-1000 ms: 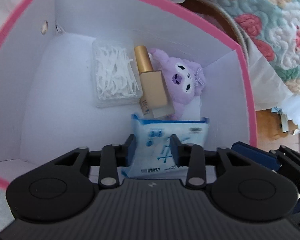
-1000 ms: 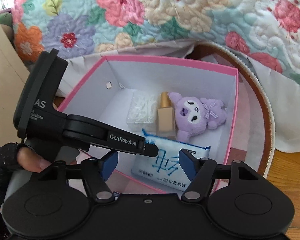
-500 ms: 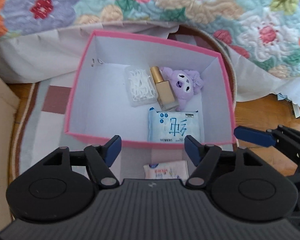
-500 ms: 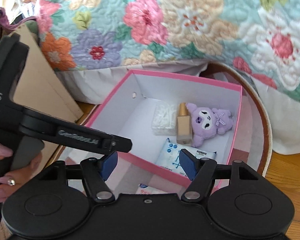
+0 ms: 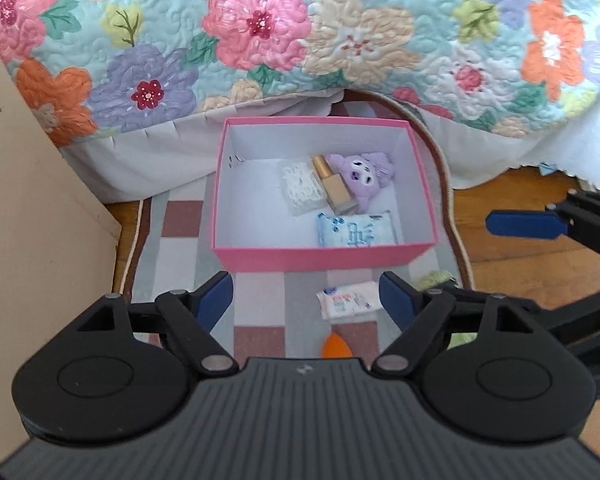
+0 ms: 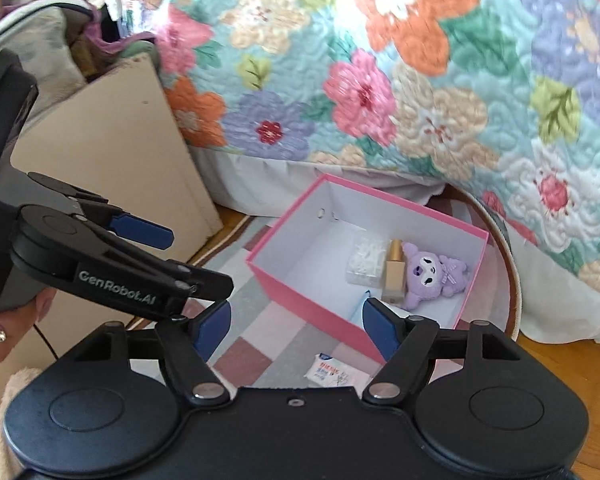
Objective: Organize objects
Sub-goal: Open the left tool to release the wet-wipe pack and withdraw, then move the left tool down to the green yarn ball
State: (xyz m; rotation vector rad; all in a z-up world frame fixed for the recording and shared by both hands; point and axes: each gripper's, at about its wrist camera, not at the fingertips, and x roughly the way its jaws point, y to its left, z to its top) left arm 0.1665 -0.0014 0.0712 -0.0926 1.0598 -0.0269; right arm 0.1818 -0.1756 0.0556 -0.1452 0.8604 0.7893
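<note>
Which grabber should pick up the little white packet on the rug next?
Probably the left gripper. It is open and empty, and the small white packet lies on the rug between its fingertips, in front of the pink box. The right gripper is open too, but the packet sits more toward one finger.

On the rug [image 5: 260, 292], an open box [image 5: 324, 258], just before the quilt-draped bed [image 5: 300, 40]. Inside, along the far wall, left to right and touching: floss-pick case [image 5: 301, 188], bottle [image 5: 336, 190] lying flat with cap toward the bed, plush toy [image 5: 362, 174]. Nearer than these, against the front wall toward the right, a tissue pack [image 5: 354, 232]. Outside, on the rug before the box's front wall, a smaller wipes packet [image 5: 350, 300]; nearer again, a rounded item [image 5: 336, 346], partly hidden behind the left gripper body. Left of rug and box, a leaning board [image 5: 40, 220]. Right of the rug, wooden floor [image 5: 520, 268].
</note>
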